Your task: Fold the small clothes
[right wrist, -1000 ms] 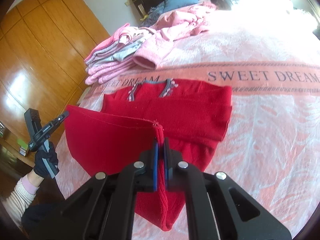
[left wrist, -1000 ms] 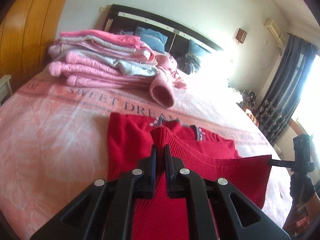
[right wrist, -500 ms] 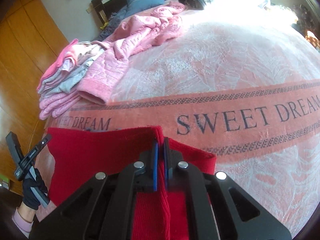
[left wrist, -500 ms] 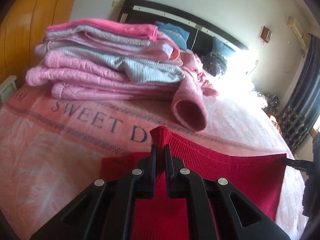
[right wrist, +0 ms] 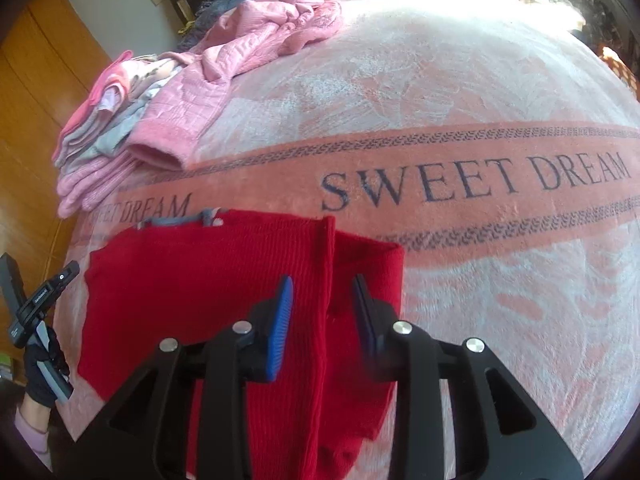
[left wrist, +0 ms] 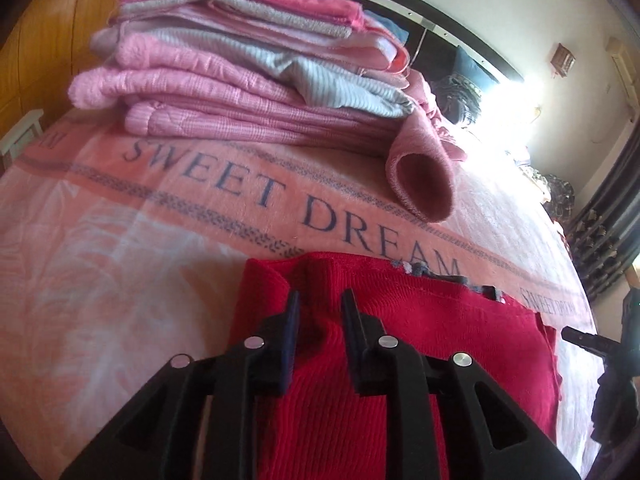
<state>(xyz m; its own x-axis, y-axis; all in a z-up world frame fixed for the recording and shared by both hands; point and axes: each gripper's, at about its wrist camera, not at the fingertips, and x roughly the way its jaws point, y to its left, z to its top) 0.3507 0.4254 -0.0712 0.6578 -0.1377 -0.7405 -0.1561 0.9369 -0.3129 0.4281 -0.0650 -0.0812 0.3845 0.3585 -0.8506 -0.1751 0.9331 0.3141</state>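
The left gripper (left wrist: 319,300) and the right gripper (right wrist: 323,286) are both standing with jaws apart, grasping nothing, over the folded red sweater (right wrist: 208,276), which is lying on the pink blanket (right wrist: 460,80) near the stack of folded pink clothes (left wrist: 240,80).

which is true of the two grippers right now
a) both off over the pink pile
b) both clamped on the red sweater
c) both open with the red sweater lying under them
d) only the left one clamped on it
c: the left gripper and the right gripper each show a clear gap between their fingers, and the red sweater lies folded on the blanket beneath them.
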